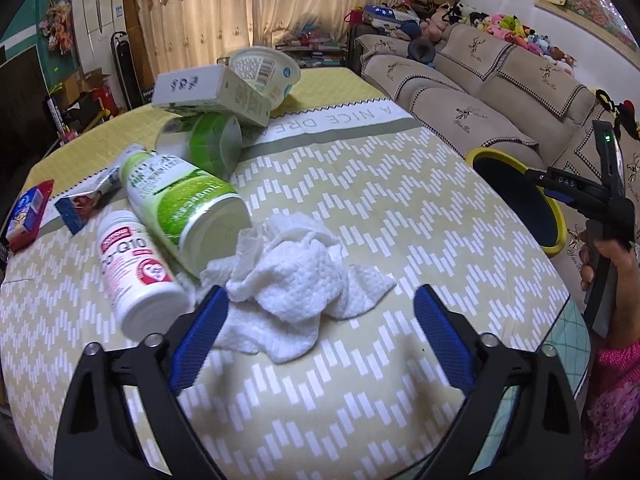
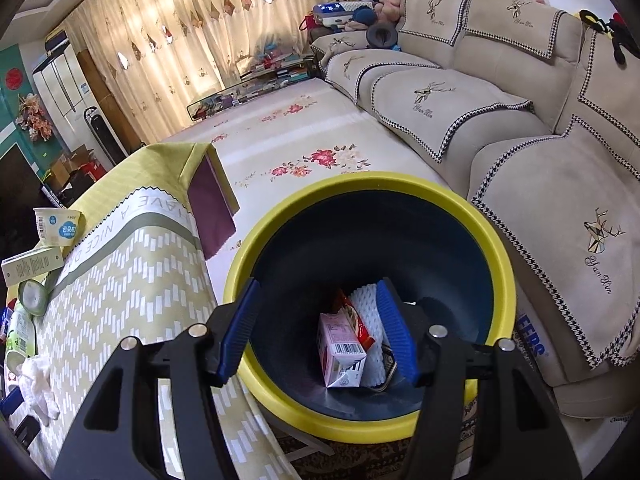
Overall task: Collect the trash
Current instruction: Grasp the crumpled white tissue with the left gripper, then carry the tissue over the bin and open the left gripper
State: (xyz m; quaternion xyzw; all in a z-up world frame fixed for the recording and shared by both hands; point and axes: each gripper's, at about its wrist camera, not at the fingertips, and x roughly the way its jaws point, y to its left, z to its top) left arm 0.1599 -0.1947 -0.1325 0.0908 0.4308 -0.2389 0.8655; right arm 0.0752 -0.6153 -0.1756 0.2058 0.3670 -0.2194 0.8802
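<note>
Left wrist view: my left gripper (image 1: 320, 312) is hovering spread wide over the crumpled tissue (image 1: 296, 276) on the table (image 1: 420, 200), gripping nothing. Right wrist view: my right gripper (image 2: 316, 332) is hanging half-spread, empty, above the yellow-rimmed bin (image 2: 496, 264) holding a pink carton (image 2: 340, 348).

The crumpled tissue (image 1: 296, 284) is white embossed paper, soft and matt. The two bottles (image 1: 188, 208) are smooth glossy plastic. The tablecloth (image 1: 400, 208) is matt woven cloth. The bin (image 2: 496, 240) has a smooth yellow plastic rim
</note>
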